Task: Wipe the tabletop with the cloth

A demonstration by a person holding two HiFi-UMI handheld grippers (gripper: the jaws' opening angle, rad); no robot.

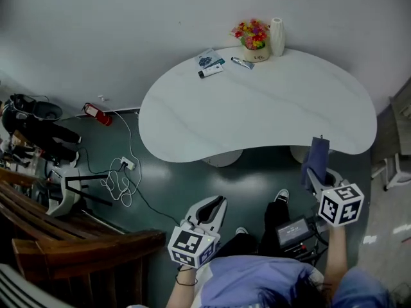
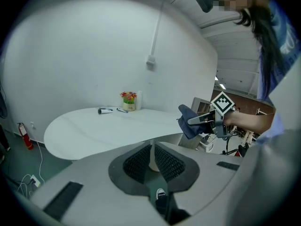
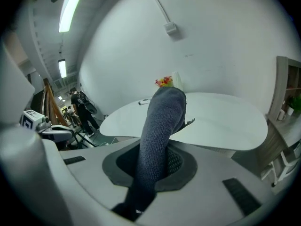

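Observation:
The white kidney-shaped table [image 1: 257,111] fills the middle of the head view. My right gripper [image 1: 318,173] is shut on a dark blue cloth [image 1: 317,154], which stands up just off the table's near right edge. In the right gripper view the cloth [image 3: 162,121] rises between the jaws and hides part of the table [image 3: 221,119]. My left gripper [image 1: 215,205] hangs over the green floor in front of the table, shut and holding nothing. From the left gripper view [image 2: 151,147] the cloth [image 2: 187,122] shows at the right.
At the table's far edge stand a flower pot [image 1: 252,40] and a white roll [image 1: 277,36], with a tube [image 1: 242,63] and a packet [image 1: 209,59]. A red extinguisher [image 1: 96,113], a power strip [image 1: 125,165] with cables and wooden furniture [image 1: 77,242] lie left.

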